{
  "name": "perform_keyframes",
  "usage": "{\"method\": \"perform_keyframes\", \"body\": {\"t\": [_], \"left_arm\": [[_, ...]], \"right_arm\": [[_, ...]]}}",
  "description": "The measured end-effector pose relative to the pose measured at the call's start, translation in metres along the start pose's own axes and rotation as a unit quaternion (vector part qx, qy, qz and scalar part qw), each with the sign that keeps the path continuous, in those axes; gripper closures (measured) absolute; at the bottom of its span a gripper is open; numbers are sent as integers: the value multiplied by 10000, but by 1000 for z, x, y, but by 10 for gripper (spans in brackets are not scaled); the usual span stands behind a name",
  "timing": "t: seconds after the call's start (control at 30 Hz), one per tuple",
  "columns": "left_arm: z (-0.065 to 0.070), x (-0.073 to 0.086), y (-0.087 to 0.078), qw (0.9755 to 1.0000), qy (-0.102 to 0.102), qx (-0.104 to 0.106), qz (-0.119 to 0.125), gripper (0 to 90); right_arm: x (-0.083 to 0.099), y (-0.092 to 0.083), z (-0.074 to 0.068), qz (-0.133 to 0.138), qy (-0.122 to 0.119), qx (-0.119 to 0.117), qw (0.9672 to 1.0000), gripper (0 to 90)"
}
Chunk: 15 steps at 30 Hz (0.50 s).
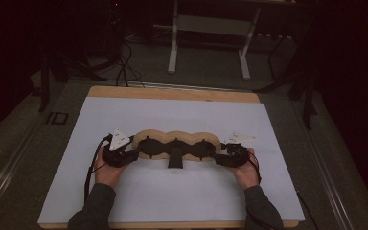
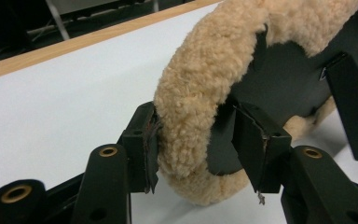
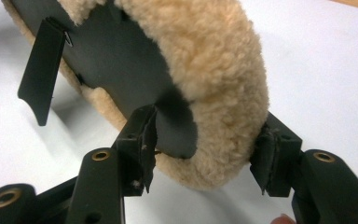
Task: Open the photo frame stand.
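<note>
A long tan fleece cover with a black inner lining is stretched sideways between my two grippers, just above the white sheet. A black strap hangs from its middle. My left gripper grips the cover's left end. In the left gripper view its jaws straddle the fleece rim, one pad on the fleece and the other on the black lining. My right gripper holds the right end the same way, pads against lining and fleece. The strap dangles farther off.
The white sheet covers a wooden table whose edge shows at the back. Beyond it stand a white table frame and dark cables on the floor. The person's forearms come in from the bottom edge.
</note>
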State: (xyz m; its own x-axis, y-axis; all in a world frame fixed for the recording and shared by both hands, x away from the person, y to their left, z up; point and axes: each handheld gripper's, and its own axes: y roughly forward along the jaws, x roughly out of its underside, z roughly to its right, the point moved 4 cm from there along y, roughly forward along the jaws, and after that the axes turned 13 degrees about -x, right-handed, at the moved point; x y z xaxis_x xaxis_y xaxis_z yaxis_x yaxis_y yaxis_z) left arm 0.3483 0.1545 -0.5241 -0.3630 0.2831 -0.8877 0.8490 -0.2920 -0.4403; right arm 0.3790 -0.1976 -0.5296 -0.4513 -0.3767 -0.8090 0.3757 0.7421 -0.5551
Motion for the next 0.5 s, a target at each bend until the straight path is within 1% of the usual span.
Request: {"method": "perform_keyframes", "body": {"t": [0.1, 0.17, 0.27, 0.33, 0.5], "left_arm": [[0, 2, -3, 9999, -116, 89, 37, 507], [1, 3, -5, 9998, -146, 118, 61, 499], [2, 4, -8, 9998, -138, 134, 33, 494], [2, 4, -10, 9999, -80, 141, 3, 494], [3, 5, -13, 9998, -35, 192, -45, 488]], "right_arm": [[1, -2, -1, -12, 41, -85, 10000, 458], [2, -4, -1, -16, 66, -145, 9999, 454], [2, -5, -3, -65, 90, -157, 9998, 448], [2, -5, -4, -126, 84, -136, 9998, 446], [1, -7, -6, -252, 56, -113, 9996, 442]]}}
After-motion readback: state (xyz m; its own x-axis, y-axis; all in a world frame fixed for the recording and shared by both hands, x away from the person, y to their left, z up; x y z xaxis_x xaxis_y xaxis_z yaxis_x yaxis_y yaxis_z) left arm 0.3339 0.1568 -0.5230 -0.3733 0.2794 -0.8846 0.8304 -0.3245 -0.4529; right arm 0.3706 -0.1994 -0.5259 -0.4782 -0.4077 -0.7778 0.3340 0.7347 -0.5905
